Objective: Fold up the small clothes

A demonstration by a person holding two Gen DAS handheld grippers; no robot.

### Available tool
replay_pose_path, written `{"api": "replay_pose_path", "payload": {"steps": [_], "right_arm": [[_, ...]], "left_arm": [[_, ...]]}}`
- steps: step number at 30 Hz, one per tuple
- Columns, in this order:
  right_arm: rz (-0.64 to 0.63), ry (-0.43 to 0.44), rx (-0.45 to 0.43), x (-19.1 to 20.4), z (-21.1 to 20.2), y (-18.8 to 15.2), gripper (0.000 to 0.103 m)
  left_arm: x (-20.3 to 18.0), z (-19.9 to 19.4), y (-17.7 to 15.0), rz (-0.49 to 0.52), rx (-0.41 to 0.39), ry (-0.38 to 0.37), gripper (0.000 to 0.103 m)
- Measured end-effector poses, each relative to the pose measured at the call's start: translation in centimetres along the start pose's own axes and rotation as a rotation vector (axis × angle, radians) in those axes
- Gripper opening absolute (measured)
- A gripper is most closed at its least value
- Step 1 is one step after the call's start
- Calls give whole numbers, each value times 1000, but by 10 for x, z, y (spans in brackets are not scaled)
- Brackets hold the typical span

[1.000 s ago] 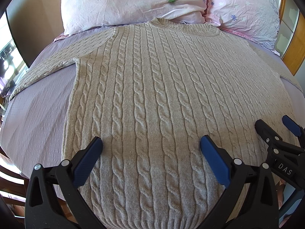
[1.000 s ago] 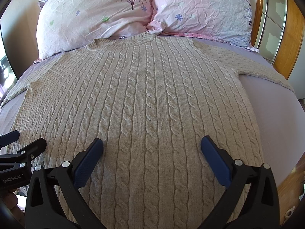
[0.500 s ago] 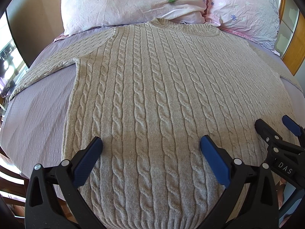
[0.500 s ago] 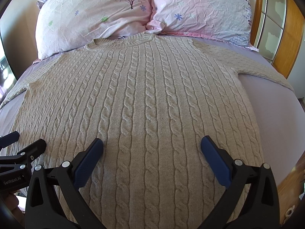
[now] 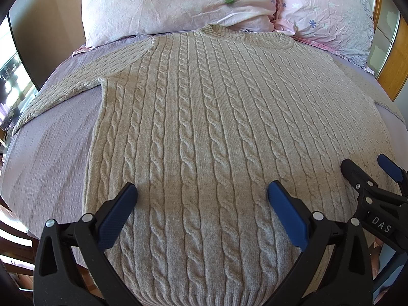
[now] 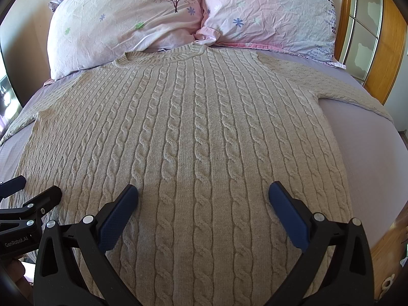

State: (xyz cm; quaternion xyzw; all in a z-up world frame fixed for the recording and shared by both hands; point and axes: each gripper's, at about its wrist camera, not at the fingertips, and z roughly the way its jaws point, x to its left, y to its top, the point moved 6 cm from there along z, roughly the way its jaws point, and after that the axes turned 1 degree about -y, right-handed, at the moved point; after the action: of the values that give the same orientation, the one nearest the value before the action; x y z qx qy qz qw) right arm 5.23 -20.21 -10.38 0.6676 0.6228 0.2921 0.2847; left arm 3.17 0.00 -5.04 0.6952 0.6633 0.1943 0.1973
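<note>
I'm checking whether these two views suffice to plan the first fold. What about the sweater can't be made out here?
- Sweater hem: mostly cut off by the bottom edge and covered by the left hand-held gripper in the left wrist view; entirely out of the right wrist view.
- Left cuff: runs out of frame at that view's left rim.
- Right cuff: cut off at the right wrist view's edge.
- Underside: hidden against the bedsheet.

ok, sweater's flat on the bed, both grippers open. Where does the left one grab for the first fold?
Probably the left sleeve. On the sweater it lies spread out to the side over the purple sheet, so its free edge is exposed. Bring the left gripper in from the bed's left side, pinch near the cuff end, and carry it across the cable-knit body.
</note>
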Motion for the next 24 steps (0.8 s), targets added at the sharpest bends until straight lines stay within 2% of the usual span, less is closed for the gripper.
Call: {"api": "replay_pose_path", "payload": {"steps": [15, 24], "right_arm": [[-8, 1, 4, 0, -1, 1, 102], [-58, 34, 18, 1, 1, 3, 102]], "left_arm": [[0, 0, 0, 0, 0, 0, 101], [0, 1, 4, 0, 23, -2, 101]]}}
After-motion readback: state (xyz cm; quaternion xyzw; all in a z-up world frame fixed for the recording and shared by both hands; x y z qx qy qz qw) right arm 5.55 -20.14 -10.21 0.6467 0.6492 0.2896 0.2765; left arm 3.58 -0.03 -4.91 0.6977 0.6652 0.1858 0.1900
